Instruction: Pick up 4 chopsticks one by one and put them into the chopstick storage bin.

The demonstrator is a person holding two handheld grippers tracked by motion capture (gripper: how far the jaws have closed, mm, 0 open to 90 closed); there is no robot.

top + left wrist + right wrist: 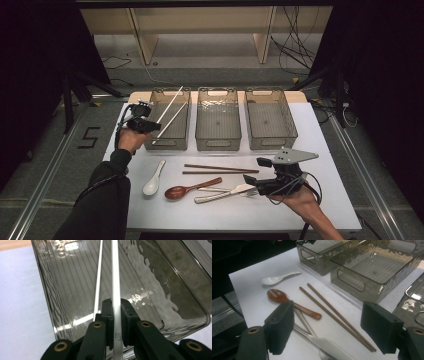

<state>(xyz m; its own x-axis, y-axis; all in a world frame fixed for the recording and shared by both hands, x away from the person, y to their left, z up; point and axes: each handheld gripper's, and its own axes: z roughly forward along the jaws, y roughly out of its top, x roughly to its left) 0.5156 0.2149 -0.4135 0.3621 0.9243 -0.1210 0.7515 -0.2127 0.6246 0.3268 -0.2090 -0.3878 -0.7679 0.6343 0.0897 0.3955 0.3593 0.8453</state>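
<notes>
Left gripper (156, 126) is over the near-left corner of the left bin (181, 143), jaws clamped tight on 1 white chopstick (116, 290). In the left gripper view that stick runs straight up between the 2 black pads and on over the ribbed floor of the bin. Its partner, the second white chopstick (98, 285), lies just to the side of it, already leaning inside the bin with its far end up near the back rim.

Here is the relation that counts: the held stick's long axis points away from the gripper, along the bin's length toward the far wall, slanting a little to the right in the high view. So the bin lies directly ahead of and beneath the gripper. My read is that a release would simply let the stick settle alongside its twin, provided the near end clears the front rim. That near end pokes out behind the pads, so it could catch on the wall.

Right gripper (250, 181) sits low at the near-right of the table (320, 210), jaws spread wide with nothing between them. It hovers over the knife (220, 195) and fork (303, 320), with the 2 brown chopsticks (220, 170) lying crosswise just beyond, the brown spoon (187, 190) beside them and the white spoon (154, 179) further left. Right hand is clearly the nearer one for that cutlery; the middle bin (218, 141) and right bin (295, 135) stand bare beyond it.
</notes>
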